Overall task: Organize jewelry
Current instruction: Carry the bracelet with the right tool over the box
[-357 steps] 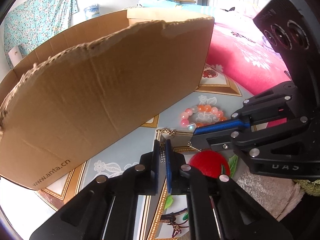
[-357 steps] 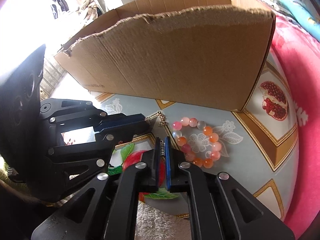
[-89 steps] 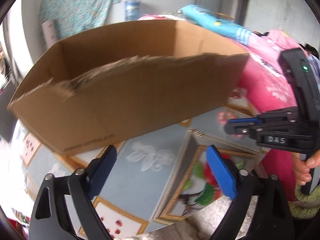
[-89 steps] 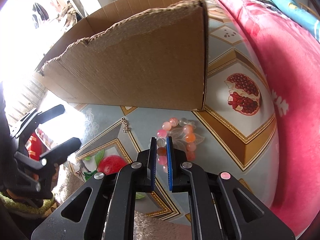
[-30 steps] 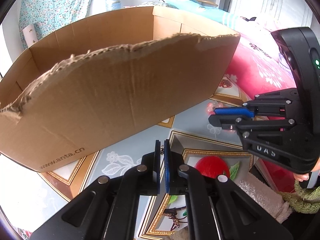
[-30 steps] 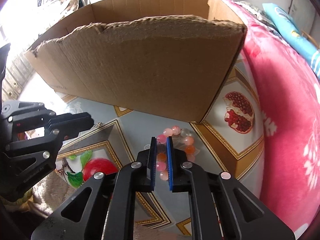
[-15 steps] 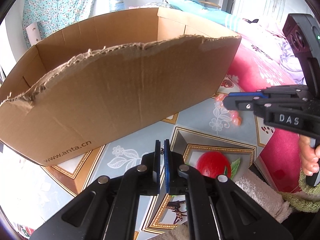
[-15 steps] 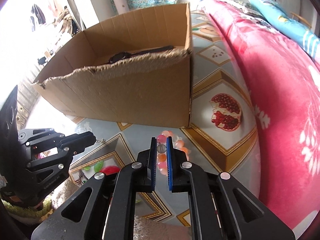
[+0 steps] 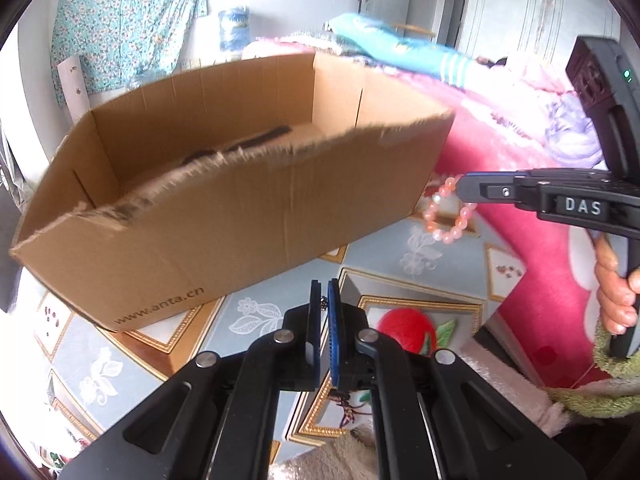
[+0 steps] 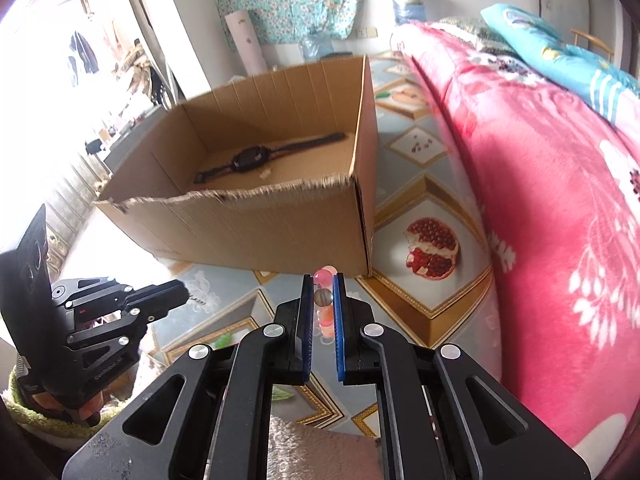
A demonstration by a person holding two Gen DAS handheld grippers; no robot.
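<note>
Both lifted clear of the patterned floor mat (image 9: 448,276): right gripper (image 10: 323,294) jaws clamped on pink-and-orange bead bracelet (image 9: 450,216), left gripper (image 9: 324,300) jaws pinched on small metal chain (image 10: 196,300); brown cardboard box (image 10: 280,224) next.

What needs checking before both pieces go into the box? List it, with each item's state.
1. Right claw shut on the bead bracelet: ok, beads sit between the pads and the loop hangs free.
2. Left claw shut on the small chain: ok, a short bit dangles at its tip.
3. Cardboard box open on top: ok.
4. Room in the box: ok, only a black watch lies on its floor.
5. Bracelet higher than the torn front rim: cannot tell.
6. Claws apart from each other: ok.
</note>
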